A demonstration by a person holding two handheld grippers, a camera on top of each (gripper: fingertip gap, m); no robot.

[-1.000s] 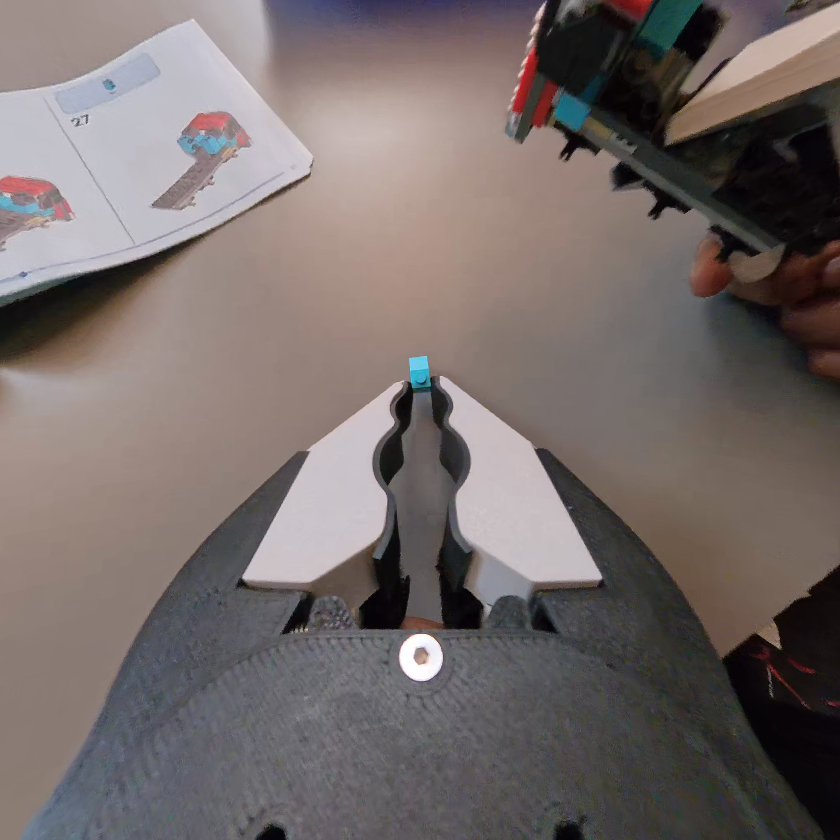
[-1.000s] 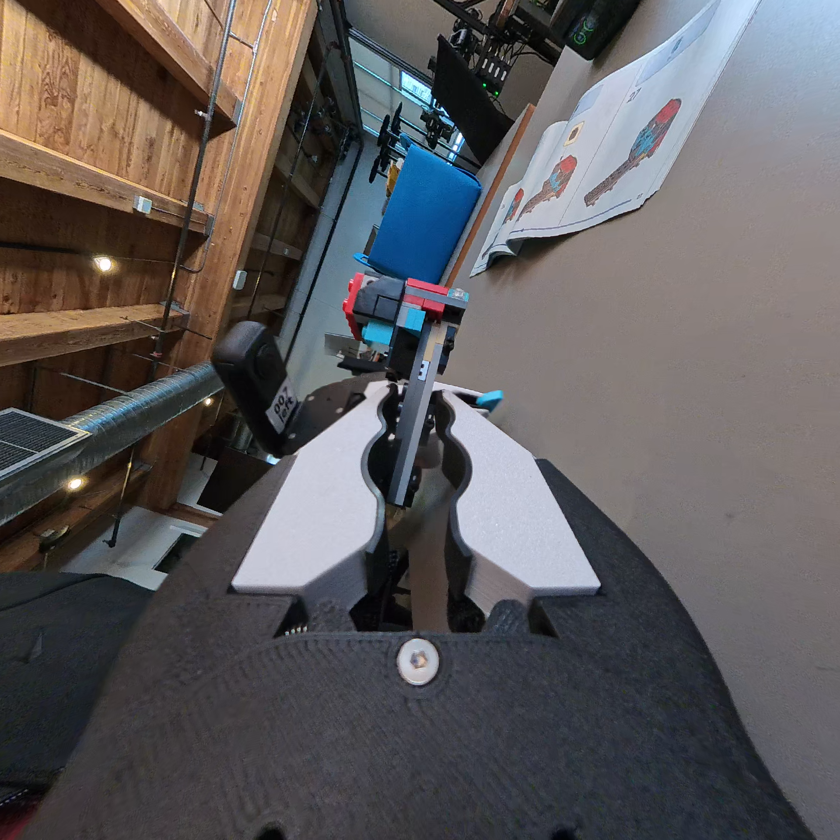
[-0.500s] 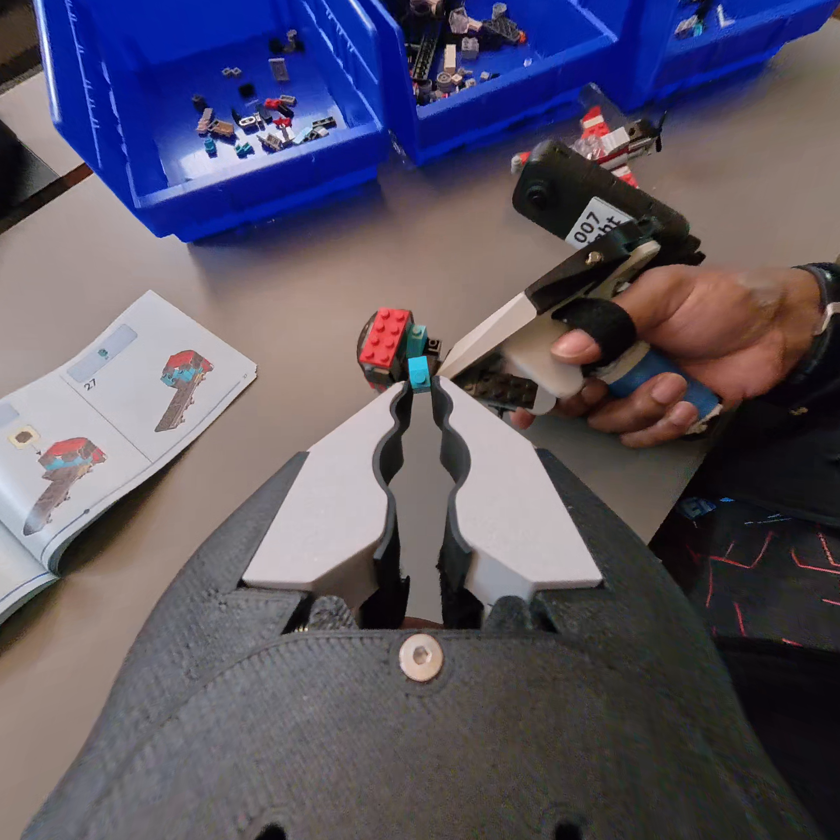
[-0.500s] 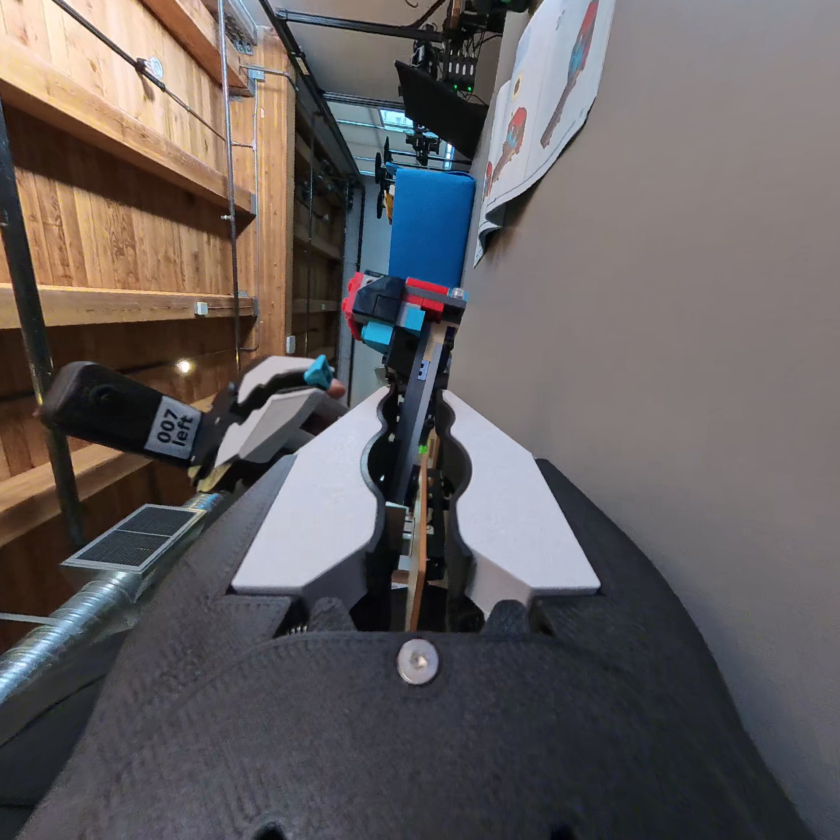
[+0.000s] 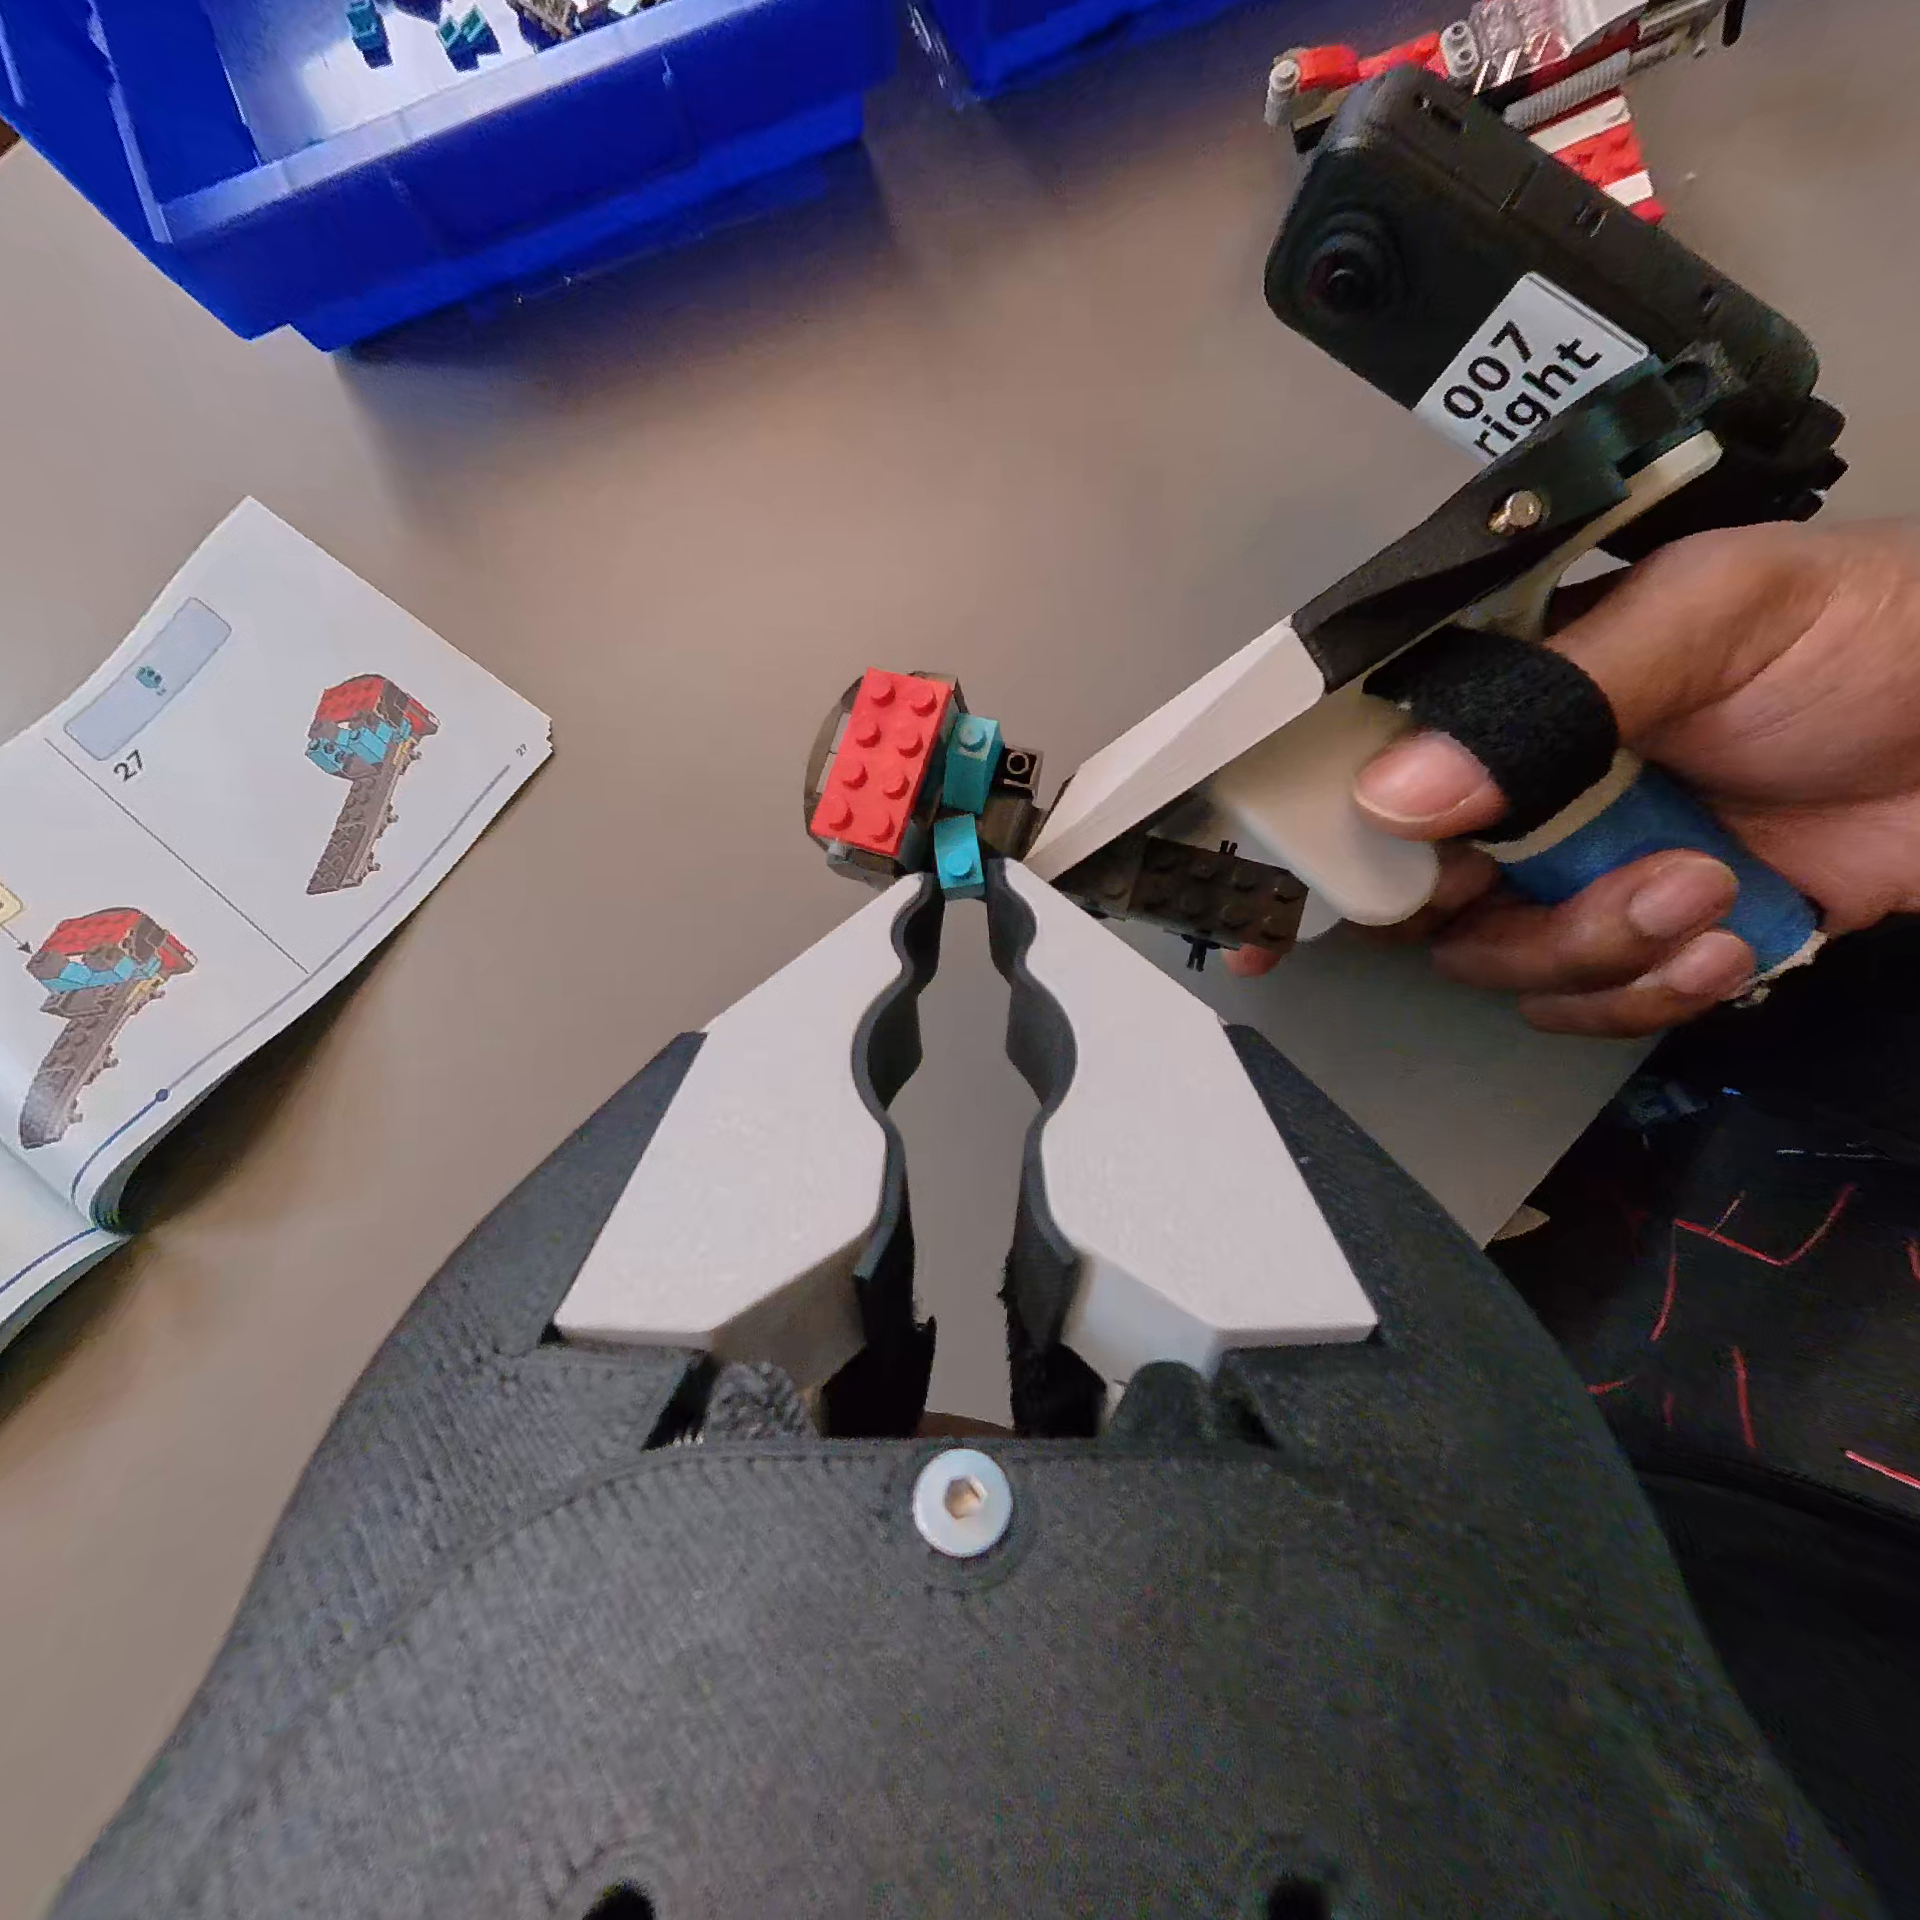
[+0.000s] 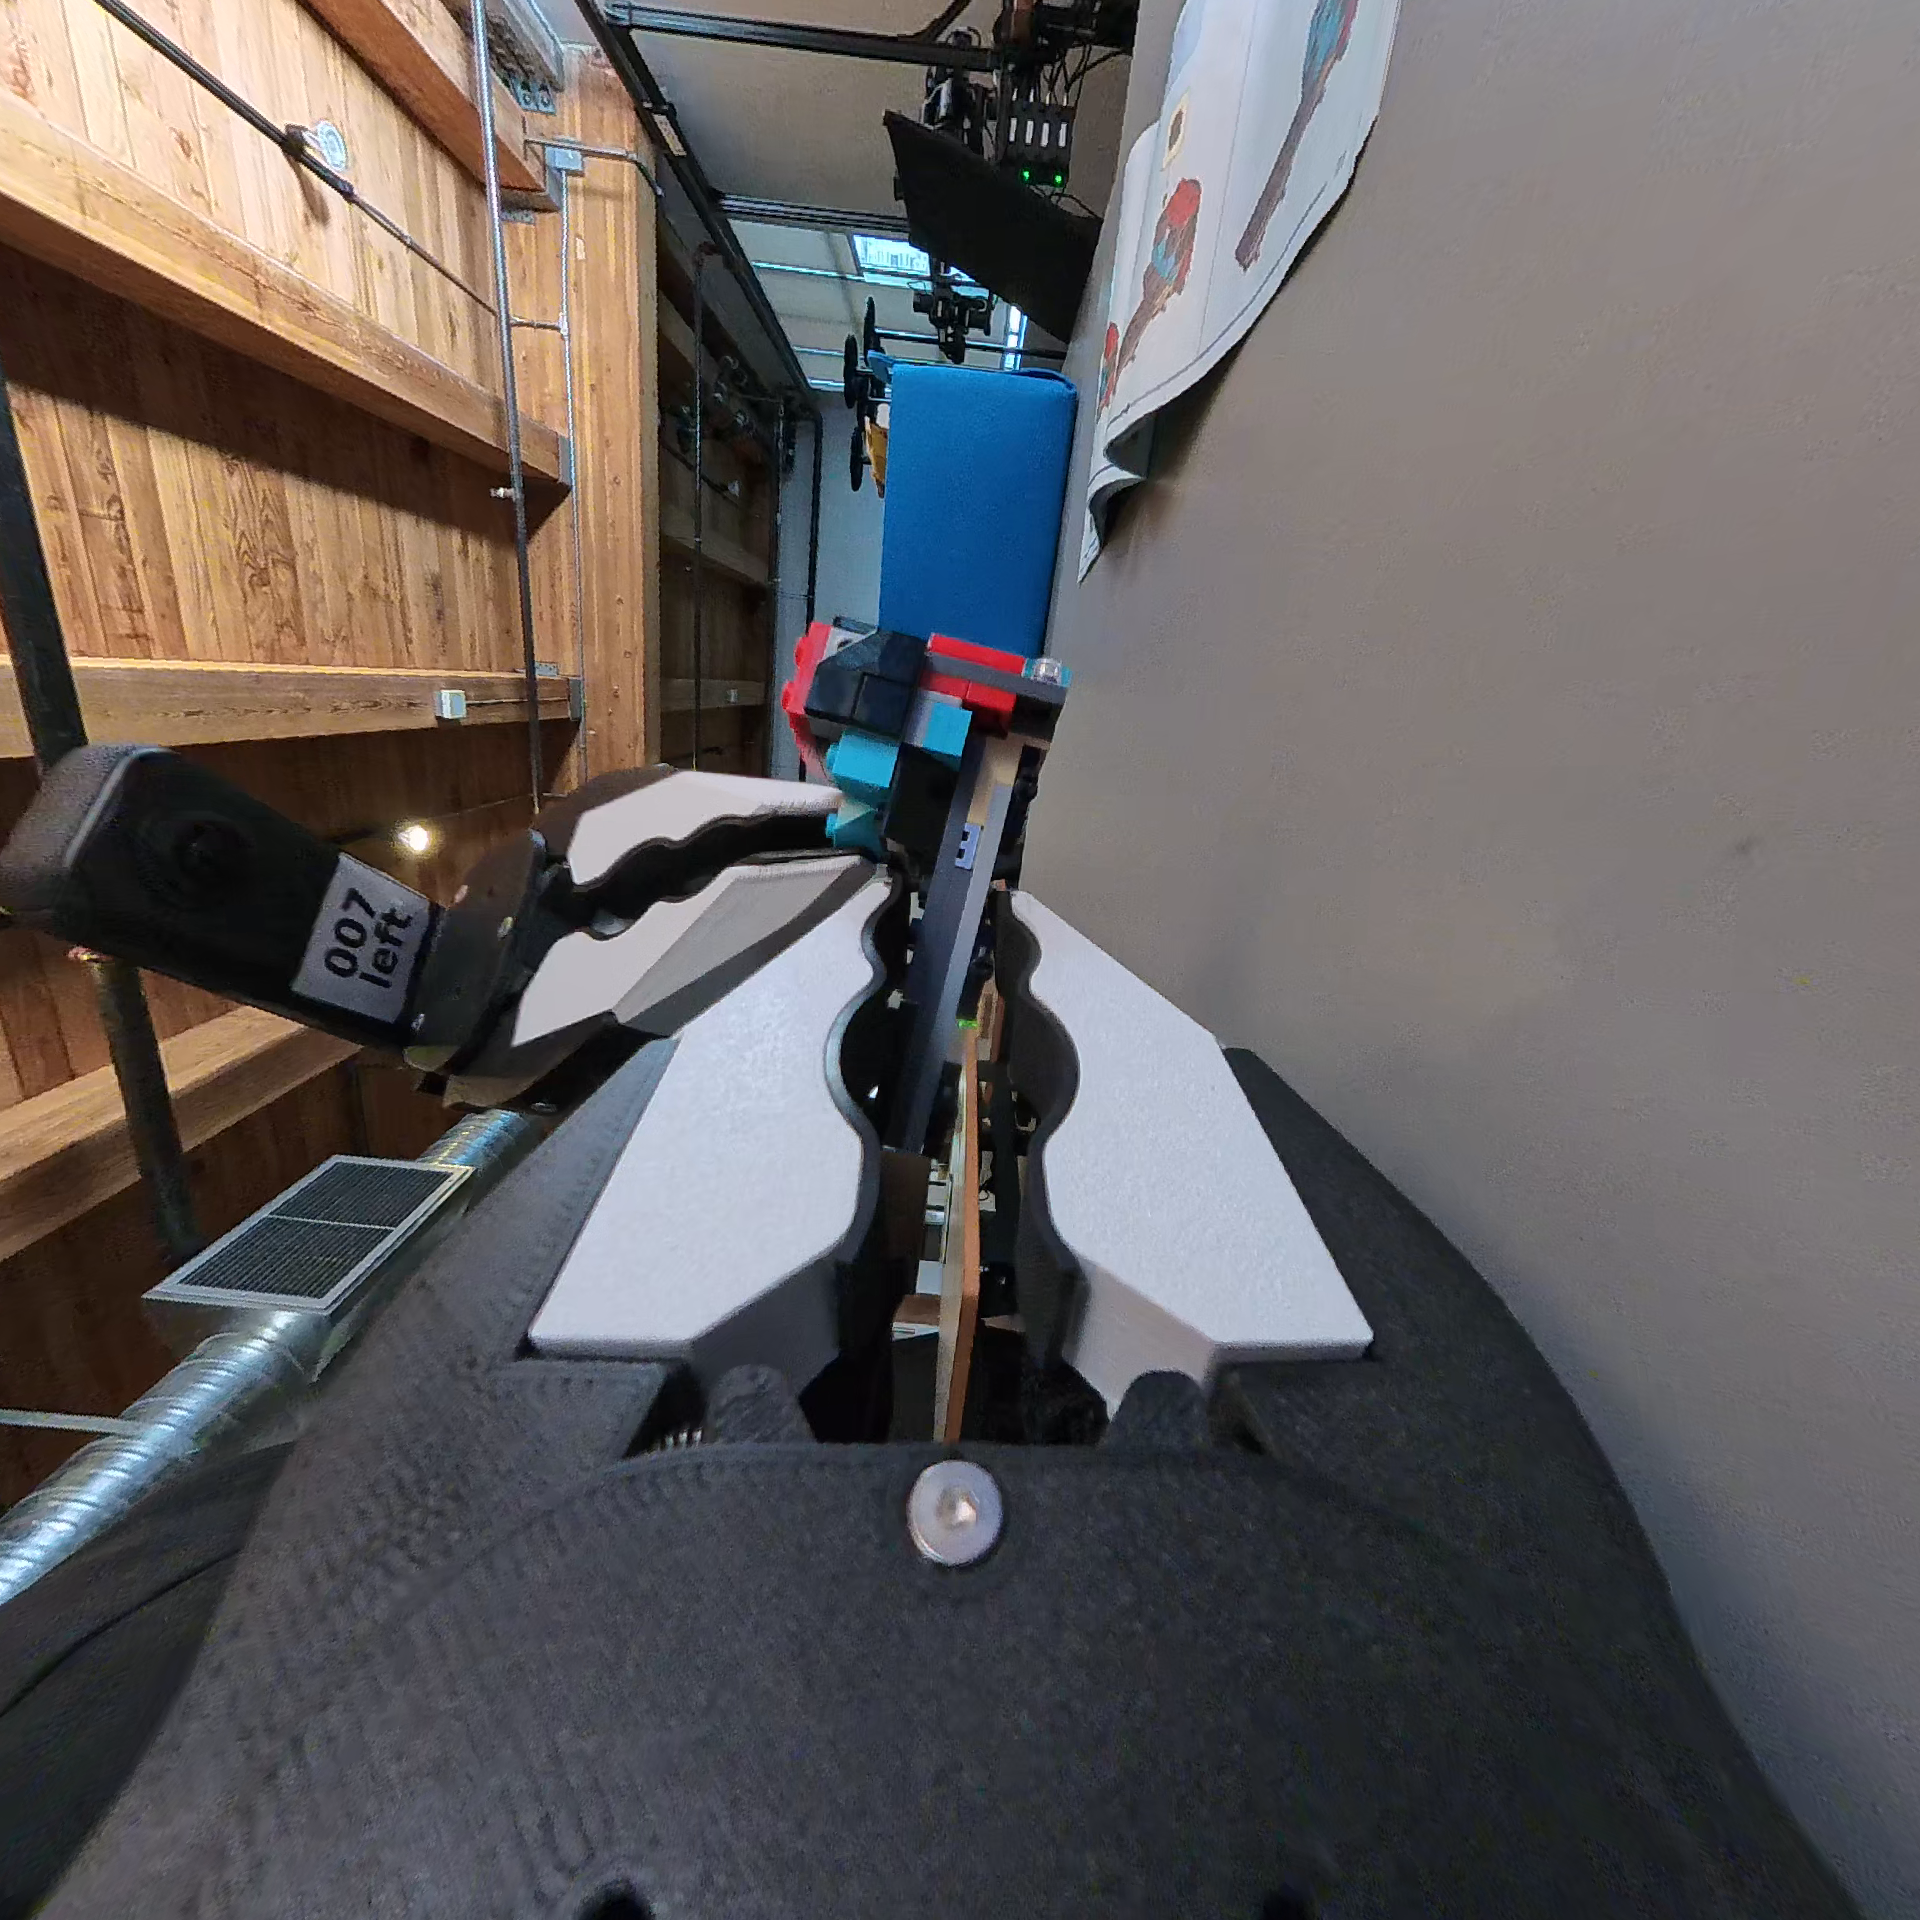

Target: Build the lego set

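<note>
My left gripper (image 5: 958, 883) is shut on a small teal brick (image 5: 957, 856) at its fingertips. The brick touches the teal side of the lego model (image 5: 894, 771), a red, teal and black block on a long dark plate. My right gripper (image 6: 940, 894) is shut on that model's dark plate (image 6: 951, 935) and holds it above the table, turned on its side. In the right wrist view the left gripper (image 6: 847, 831) comes in from the left and presses the teal brick (image 6: 854, 826) against the model (image 6: 914, 717). The right gripper's white fingers (image 5: 1174, 779) show in the left wrist view.
An open instruction booklet (image 5: 197, 831) lies on the grey table (image 5: 675, 520) to the left. Blue bins (image 5: 499, 156) with loose bricks stand at the back. A red and white lego build (image 5: 1558, 62) sits at the back right. A hand (image 5: 1714, 748) holds the right gripper. Both grippers' tips are close together, under 4 cm apart.
The left gripper with the teal brick has moved up to the model and now touches it. The right gripper has turned the model towards it.
</note>
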